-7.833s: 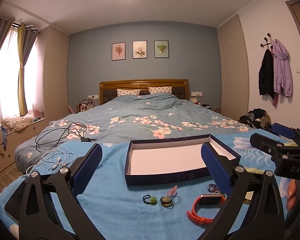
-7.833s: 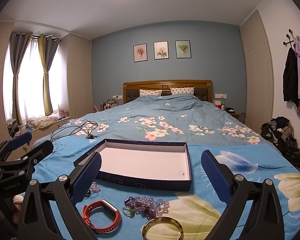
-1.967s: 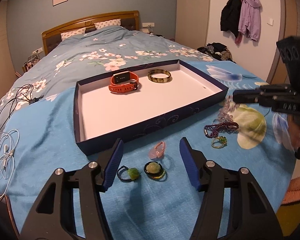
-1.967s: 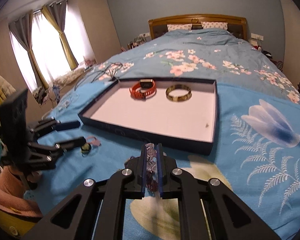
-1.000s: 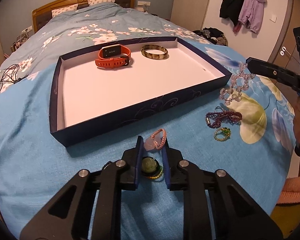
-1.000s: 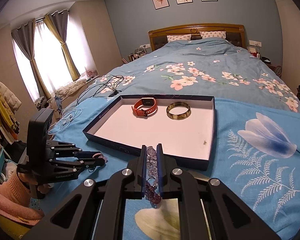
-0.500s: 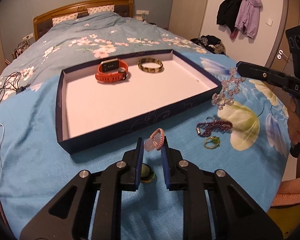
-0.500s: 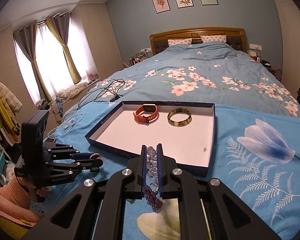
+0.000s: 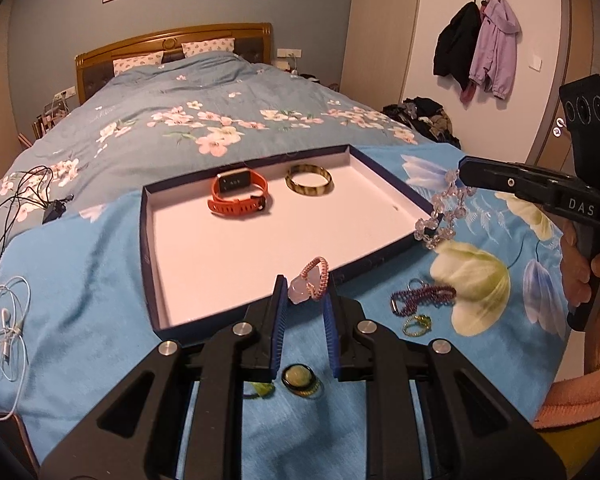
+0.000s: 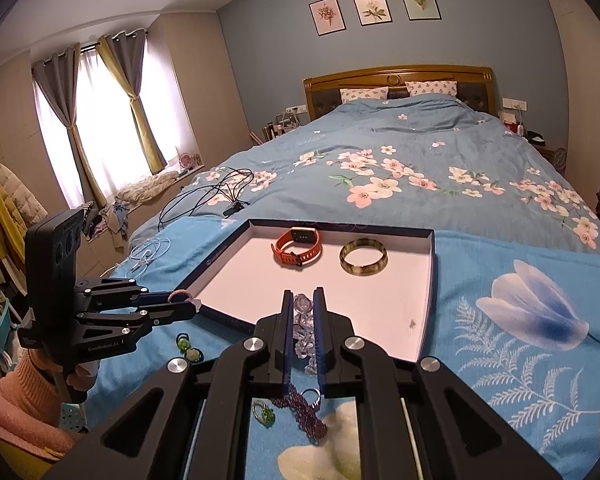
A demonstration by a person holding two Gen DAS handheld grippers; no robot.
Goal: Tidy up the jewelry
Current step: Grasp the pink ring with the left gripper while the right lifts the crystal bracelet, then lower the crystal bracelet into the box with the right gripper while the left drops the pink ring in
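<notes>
I see a big bed [image 9: 204,120] with a blue flower cover. A bright blue blanket [image 9: 80,280] lies over its near end, and all my things sit on that.

The biggest thing on the blanket is a flat dark blue box [image 9: 252,326] with a white floor. It lies in the middle of the blanket. Inside, by the far wall, are an orange watch [image 9: 238,196] and a gold-brown bangle [image 9: 309,179]. The watch is on the left and the bangle is just beside it on the right.

My left claw [image 9: 305,292] is pinched tight on a small pink bracelet [image 9: 312,280] with a pale pink stone. I am holding it up in the air above the box's near wall.

My right claw [image 10: 301,312] is squeezed tight on a string of clear beads [image 10: 303,328]. The beads hang down from it, just off the box's near right corner.

On the blanket in front of the box, near its right corner, a purple bead bracelet [image 9: 422,296] lies. A little green ring [image 9: 418,324] is just beside it, closer to me.

Right under my left claw, near the blanket's near edge, I see a round ring with a pale green stone [image 9: 298,378]. Another small green piece [image 9: 260,390] sits just left of it, half hidden by the claw.
</notes>
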